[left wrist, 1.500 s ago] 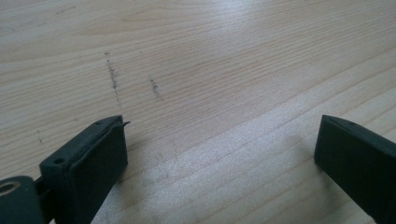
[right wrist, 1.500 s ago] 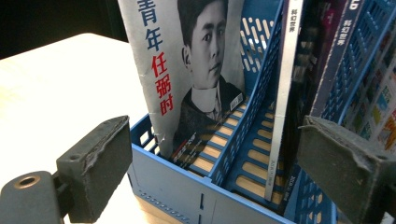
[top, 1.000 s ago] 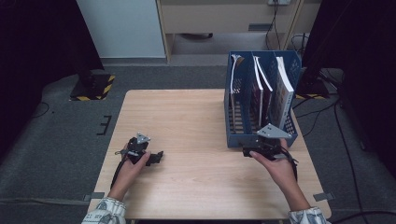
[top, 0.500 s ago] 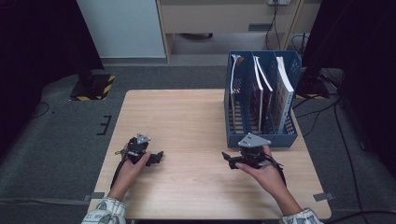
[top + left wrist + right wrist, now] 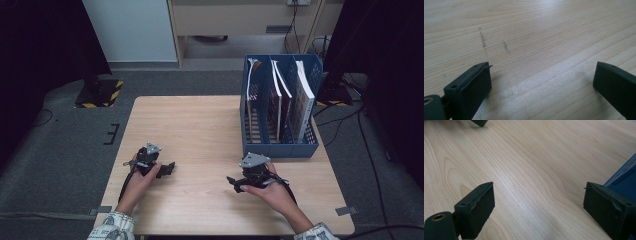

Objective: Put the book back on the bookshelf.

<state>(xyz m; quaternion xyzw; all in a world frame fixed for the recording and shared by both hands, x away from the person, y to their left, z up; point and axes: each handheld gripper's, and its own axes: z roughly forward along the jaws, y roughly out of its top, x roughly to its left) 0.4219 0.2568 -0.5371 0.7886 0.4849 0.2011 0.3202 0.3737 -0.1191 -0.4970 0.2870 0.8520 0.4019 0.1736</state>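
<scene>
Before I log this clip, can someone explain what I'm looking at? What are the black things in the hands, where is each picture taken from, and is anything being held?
A person sits at a wooden table and holds a hand-operated two-jaw tool in each hand: the left gripper and the right gripper. The high view looks down from above the person's side. The other two pictures come from small cameras riding on each gripper, looking along its black jaws. In both, the jaws stand wide apart over bare wood, so nothing is held. At the table's far right stands a blue file rack with books upright in its slots; its corner shows in the right gripper view.
</scene>
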